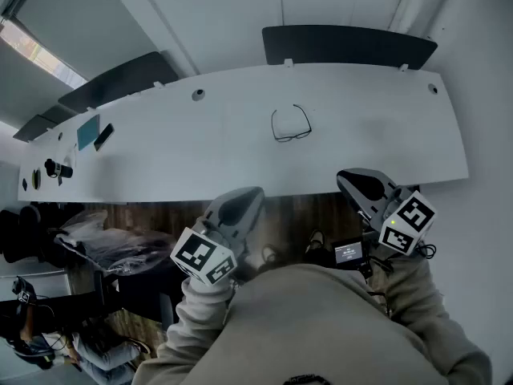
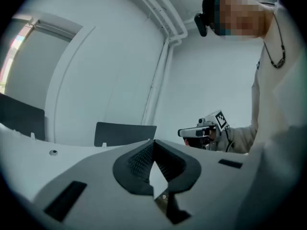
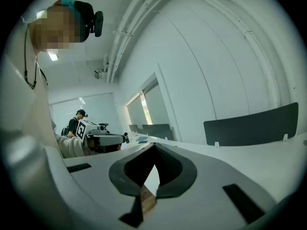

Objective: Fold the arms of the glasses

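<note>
A pair of black thin-framed glasses [image 1: 290, 124] lies on the white table [image 1: 361, 135] with both arms spread open and pointing toward the far edge. My left gripper [image 1: 253, 194] hovers just short of the table's near edge, below and left of the glasses, with its jaws shut and nothing in them [image 2: 153, 150]. Over the same near edge, my right gripper [image 1: 343, 176] hangs to the right of the glasses, also shut and holding nothing [image 3: 154, 155]. Neither gripper view shows the glasses. Each gripper view catches the other gripper off to one side.
Dark partition panels [image 1: 345, 45] stand along the table's far edge. A teal card [image 1: 88, 131], a phone [image 1: 103, 136] and small black items [image 1: 56, 168] lie at the far left end. People sit by a chair on the floor at lower left [image 1: 48, 335].
</note>
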Demonstrator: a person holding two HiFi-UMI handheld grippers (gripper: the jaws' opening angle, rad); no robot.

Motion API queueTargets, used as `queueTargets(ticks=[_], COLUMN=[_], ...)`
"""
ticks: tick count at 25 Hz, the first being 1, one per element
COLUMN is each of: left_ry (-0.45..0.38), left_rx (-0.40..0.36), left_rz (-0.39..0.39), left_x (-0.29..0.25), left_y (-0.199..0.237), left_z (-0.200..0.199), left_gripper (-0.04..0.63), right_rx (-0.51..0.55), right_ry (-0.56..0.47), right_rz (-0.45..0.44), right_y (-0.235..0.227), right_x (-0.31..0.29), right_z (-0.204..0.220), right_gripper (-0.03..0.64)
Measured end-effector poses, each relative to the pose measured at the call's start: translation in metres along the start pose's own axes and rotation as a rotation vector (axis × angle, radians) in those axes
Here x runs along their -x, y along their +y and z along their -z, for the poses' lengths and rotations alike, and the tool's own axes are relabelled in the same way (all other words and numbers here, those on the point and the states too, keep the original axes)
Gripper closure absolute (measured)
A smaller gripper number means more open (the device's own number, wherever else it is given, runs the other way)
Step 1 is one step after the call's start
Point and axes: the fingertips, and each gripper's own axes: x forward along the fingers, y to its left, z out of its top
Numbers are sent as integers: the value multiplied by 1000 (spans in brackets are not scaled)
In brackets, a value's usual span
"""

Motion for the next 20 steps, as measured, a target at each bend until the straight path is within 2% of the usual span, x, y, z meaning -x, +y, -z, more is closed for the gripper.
queueTargets(ticks=[4, 9, 20], left_ry=[-3, -25, -2], left_rx=[-7, 2, 24], left_rz=[-8, 25, 24], left_x=[0, 0, -2], left_y=[1, -6, -9], left_z=[-1, -4, 8], left_gripper=[591, 591, 591], right_rx=[2, 6, -49], right_ry=[-5, -5, -28], right_rz=[-8, -8, -36], right_y=[1, 3, 3], right_x=[-1, 1, 6], right_z=[0, 1, 4], right_gripper=[598, 598, 598])
